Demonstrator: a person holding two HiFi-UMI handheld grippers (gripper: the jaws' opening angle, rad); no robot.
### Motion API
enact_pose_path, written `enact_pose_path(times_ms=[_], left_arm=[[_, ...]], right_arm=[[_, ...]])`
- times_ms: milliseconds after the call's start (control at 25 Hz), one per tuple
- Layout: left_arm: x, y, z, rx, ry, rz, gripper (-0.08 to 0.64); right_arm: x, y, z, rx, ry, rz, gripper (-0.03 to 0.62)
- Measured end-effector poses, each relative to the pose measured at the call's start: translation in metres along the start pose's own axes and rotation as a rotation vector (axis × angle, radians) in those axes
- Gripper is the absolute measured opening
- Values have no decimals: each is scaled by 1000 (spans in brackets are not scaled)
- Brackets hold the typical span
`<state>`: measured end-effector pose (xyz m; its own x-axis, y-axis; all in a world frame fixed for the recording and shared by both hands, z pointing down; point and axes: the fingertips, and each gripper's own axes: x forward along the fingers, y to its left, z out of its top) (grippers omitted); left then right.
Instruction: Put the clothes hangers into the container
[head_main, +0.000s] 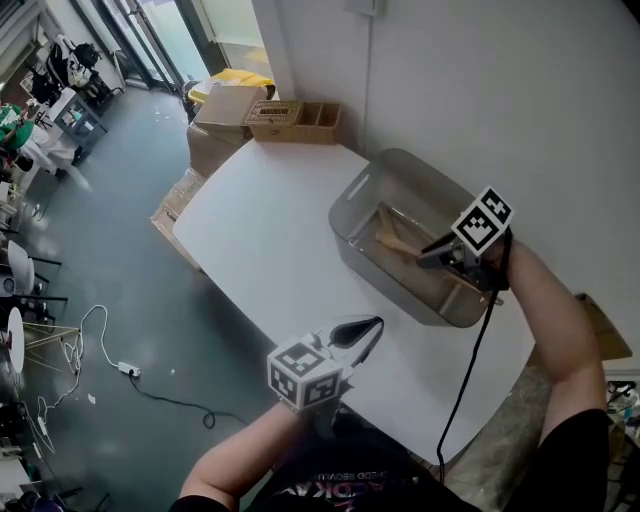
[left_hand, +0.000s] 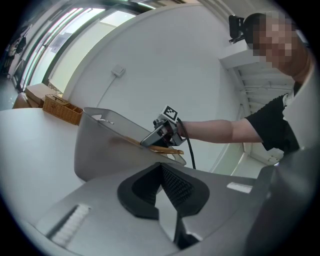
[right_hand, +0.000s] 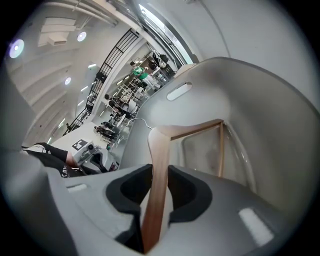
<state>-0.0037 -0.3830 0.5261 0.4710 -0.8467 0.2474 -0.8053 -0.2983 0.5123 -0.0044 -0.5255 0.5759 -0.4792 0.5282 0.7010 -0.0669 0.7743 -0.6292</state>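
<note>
Look to 3 o'clock on the white tabletop (head_main: 270, 230) for the grey plastic tub (head_main: 392, 288), with the pale wooden clothes hanger (head_main: 396, 240) already lowered inside and leaning toward the far wall. Read the right gripper (head_main: 432, 254) as slack: jaws parted around one arm of the hanger, wood between the pads but seemingly not pinched. Finish by spreading the jaws fully, then backing straight out toward 5 o'clock, clear of the wood, to avoid dragging the hanger up over the rim. Confirm a settled rest against the tub floor before moving off. Leave the left gripper (head_main: 370, 326) idle at 6 o'clock, jaws closed on nothing, well apart from the tub.
</note>
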Motion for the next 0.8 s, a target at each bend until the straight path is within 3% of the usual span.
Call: enact_pose_path(times_ms=[600,800], left_arm=[[10,-17,4,12,-2,-28,6],[5,-21,4,25,-13,-34,6]], right_arm=[[-25,7,9,-82,-52,-101,115],[-50,11,18,-104,-166,-190,105]])
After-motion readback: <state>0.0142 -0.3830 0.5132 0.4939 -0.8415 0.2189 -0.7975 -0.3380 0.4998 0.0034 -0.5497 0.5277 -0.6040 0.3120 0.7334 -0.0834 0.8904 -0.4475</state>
